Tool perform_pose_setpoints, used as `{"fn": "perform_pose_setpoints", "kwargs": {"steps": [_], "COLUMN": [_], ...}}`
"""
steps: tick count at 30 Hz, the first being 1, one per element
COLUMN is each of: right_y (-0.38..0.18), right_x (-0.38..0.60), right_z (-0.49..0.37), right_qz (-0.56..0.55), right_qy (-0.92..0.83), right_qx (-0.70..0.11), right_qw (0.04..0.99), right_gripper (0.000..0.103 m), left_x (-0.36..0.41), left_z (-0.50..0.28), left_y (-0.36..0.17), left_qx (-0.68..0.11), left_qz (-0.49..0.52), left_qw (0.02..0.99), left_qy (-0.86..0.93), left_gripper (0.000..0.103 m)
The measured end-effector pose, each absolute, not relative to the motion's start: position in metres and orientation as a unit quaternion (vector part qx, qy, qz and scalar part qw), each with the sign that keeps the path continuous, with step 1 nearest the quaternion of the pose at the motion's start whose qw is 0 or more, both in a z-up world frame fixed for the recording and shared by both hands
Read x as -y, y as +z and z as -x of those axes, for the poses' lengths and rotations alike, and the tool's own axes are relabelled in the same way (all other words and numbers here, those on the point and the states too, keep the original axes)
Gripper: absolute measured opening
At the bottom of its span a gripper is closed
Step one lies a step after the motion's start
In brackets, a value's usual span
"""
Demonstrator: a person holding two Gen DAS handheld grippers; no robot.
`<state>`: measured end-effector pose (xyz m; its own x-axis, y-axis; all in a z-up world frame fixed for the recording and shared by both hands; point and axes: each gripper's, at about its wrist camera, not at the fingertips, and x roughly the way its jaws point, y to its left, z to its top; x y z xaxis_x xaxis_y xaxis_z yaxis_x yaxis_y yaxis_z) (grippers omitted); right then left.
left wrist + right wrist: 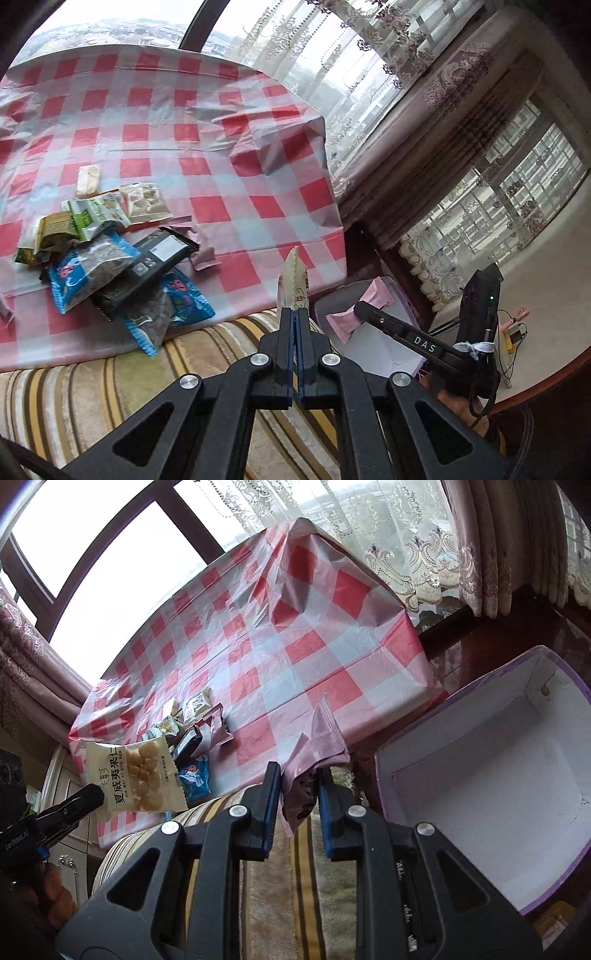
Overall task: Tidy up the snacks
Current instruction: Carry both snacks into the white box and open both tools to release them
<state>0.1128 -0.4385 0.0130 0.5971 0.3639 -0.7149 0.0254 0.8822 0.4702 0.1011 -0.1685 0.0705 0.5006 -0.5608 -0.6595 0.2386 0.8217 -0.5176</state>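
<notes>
Left gripper (294, 314): we pinch the nut packet (136, 775) edge-on.
Right gripper (299, 775): we clamp the pink wrapper (321, 738).
Box (461, 716): right of our right gripper.

Both wrist views look forward, close above the checkered table (221, 155), sharing the snack pile (184, 734).

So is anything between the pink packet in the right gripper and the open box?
Nothing visible. The pink packet is clamped in the right gripper, and the white-lined box sits open just to its right, its inside bare. Only open air lies between them.
</notes>
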Motion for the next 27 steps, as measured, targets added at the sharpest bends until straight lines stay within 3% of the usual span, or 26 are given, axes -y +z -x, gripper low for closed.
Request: {"fn": "perform_pose_setpoints", "kwargs": {"steps": [19,21,23,27], "right_y": [-0.054,-0.057,-0.059,-0.056], "right_x": [0.531,0.533,0.533,0.535], "right_z": [-0.103,-0.103,-0.104,-0.102], "right_qz": [-0.27,-0.272,-0.269,-0.269], "right_qy": [-0.032,-0.035,-0.037,-0.042], "right_qx": [-0.492,-0.498,-0.503,-0.498], "right_qw": [0.827,0.823,0.82,0.823], "right_gripper": [0.026,0.031,0.056,0.062], "left_x": [0.321,0.325,0.327,0.326], "left_z": [-0.152,-0.153,-0.154,-0.157], "left_y": [0.002,-0.002,-0.005,-0.01], "left_qx": [-0.563,-0.568,-0.575,-0.586], "left_qz": [0.117,0.109,0.101,0.101], "left_qw": [0.743,0.742,0.742,0.738], "left_qy": [-0.343,-0.339,-0.331,-0.319], "left_gripper": [0.001,0.001,0.002,0.005]}}
